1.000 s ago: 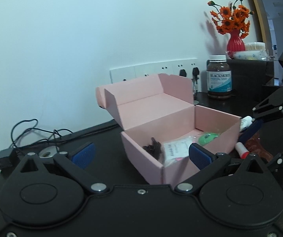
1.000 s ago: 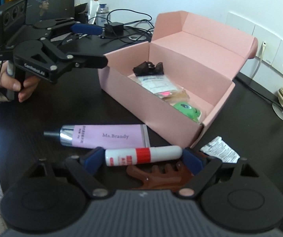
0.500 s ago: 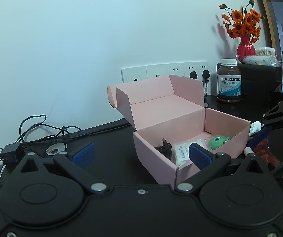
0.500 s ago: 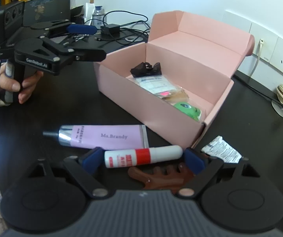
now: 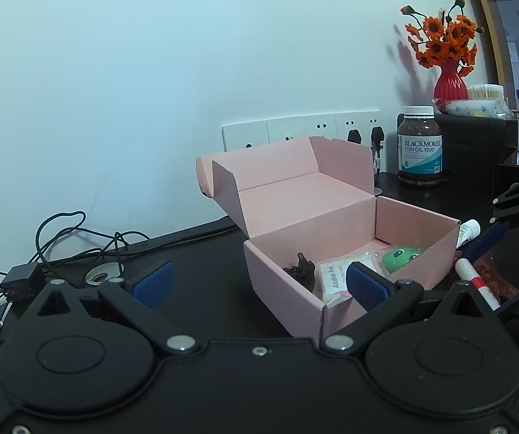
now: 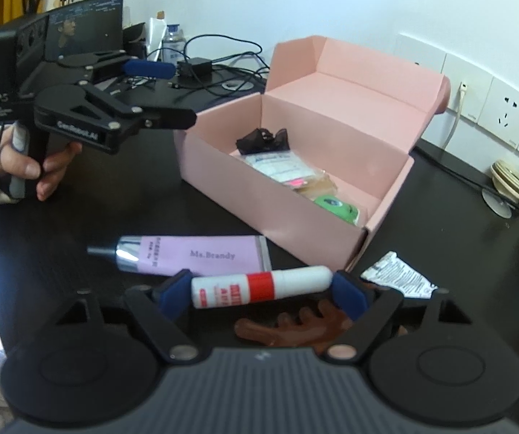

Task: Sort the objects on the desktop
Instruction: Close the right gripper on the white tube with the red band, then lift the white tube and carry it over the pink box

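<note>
Pink box [image 6: 281,213] sits open on the black bench [image 6: 458,246]; at its six o'clock, the right gripper's [image 6: 261,291] fingers bracket a white-and-red tube [image 6: 259,285]. Left gripper's [image 5: 257,284] fingers stand apart, empty.

Home desk by white wall: wall sockets [image 5: 303,130] at 12 o'clock, flower vase [image 5: 447,81] at 2, monitor [image 6: 85,23], tangled cables [image 5: 64,238] at 9.
</note>
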